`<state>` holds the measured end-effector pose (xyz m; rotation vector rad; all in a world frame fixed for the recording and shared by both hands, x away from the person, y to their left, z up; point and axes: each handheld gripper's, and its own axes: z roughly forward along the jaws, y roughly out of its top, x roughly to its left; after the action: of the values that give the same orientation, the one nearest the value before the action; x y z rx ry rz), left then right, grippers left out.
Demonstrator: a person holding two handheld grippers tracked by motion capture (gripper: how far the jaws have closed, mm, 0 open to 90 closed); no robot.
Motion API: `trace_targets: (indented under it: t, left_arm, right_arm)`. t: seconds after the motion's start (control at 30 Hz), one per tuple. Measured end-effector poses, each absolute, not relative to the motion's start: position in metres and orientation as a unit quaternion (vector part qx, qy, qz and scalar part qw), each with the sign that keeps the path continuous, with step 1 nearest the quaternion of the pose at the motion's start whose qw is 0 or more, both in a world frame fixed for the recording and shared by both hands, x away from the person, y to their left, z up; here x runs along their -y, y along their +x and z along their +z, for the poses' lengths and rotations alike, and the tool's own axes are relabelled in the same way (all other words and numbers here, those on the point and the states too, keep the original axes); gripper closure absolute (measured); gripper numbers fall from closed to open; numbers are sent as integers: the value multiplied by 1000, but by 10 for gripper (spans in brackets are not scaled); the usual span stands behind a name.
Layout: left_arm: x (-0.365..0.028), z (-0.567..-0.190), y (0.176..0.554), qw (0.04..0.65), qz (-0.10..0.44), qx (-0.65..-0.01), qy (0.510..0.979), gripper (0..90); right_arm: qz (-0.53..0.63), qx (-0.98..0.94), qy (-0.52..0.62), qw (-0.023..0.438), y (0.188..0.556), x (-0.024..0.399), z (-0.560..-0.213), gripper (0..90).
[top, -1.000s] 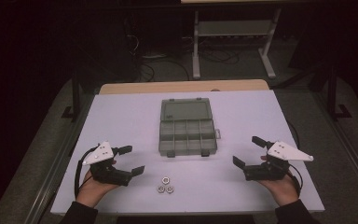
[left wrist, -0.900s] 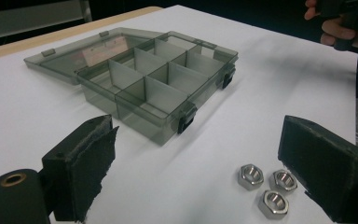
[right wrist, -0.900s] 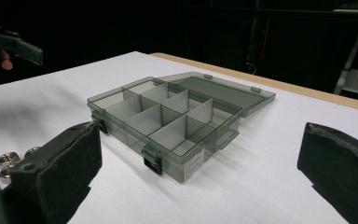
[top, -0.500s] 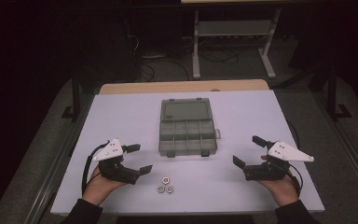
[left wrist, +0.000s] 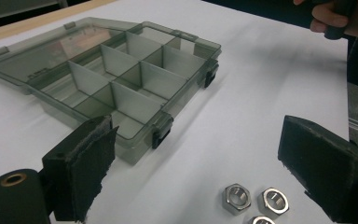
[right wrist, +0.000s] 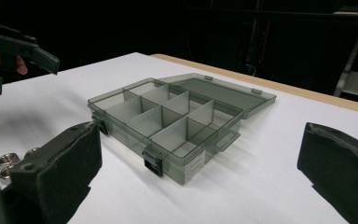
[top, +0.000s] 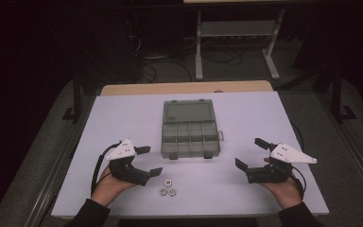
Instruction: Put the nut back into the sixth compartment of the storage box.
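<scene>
**Q:** Where are you at with the nuts [top: 167, 187]?

**A:** Three hex nuts sit in a tight little cluster on the white table [top: 123, 118], just in front of the open organizer box [top: 190, 137], toward its left corner. My left gripper [top: 147, 161] is right beside them on their left, jaws spread wide, nothing in them. My right gripper [top: 249, 154] hangs off to the right of the box, also wide apart and empty.

**Q:** Tips for the grab?

**A:** I'd go for the outermost nut, come in low, and pinch across two flats so it doesn't spin out. They look like they touch, so a sloppy close probably drags a neighbour along.

**Q:** Anything you can't see?

**A:** In the left gripper view the third nut [left wrist: 261, 220] is cut off at the bottom edge. The compartments look empty, but the tinted walls hide some of the floors.
</scene>
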<state>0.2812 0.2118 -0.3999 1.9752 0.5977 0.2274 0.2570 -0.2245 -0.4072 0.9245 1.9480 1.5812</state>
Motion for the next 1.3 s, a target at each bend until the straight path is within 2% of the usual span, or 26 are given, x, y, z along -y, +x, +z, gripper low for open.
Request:
trace_targets:
  t: [0.37, 1.03, 1.3]
  left_arm:
    - [-199, -415, 280, 477, 74, -234, 844, 158]
    - [-184, -433, 277, 420, 41, -216, 880, 500]
    - [-181, -436, 277, 409, 31, -214, 886, 573]
  right_arm:
    - [574, -710, 337, 230, 257, 225, -408, 0]
    - [574, -708, 343, 226, 257, 225, -409, 0]
    - [573, -710, 341, 228, 258, 226, -409, 0]
